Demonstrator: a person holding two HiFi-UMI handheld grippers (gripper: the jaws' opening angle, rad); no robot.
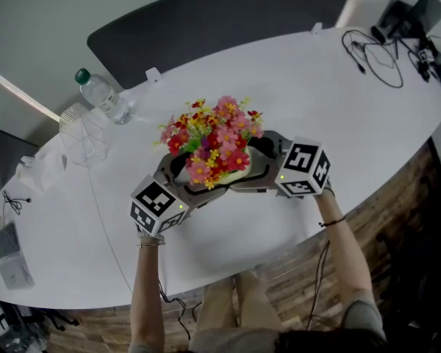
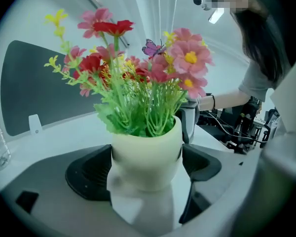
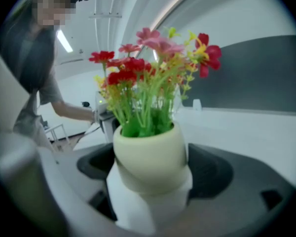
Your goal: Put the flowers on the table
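Note:
A cream pot (image 1: 236,176) of red, pink and yellow artificial flowers (image 1: 214,142) is at the middle of the white table (image 1: 331,109). My left gripper (image 1: 185,176) and right gripper (image 1: 266,162) hold it from opposite sides. In the left gripper view the pot (image 2: 147,152) sits between the dark pads (image 2: 89,174) of the left gripper (image 2: 145,169), which is shut on it. The right gripper (image 3: 153,169) is likewise shut on the pot (image 3: 149,157), which leans slightly. The pot's reflection meets its base. I cannot tell whether it touches the table.
A water bottle (image 1: 103,94) and a clear container (image 1: 84,134) stand to the back left. Cables (image 1: 378,54) and devices (image 1: 411,17) lie at the far right. White items (image 1: 11,259) rest at the left edge. A dark chair back (image 1: 220,20) rises behind the table.

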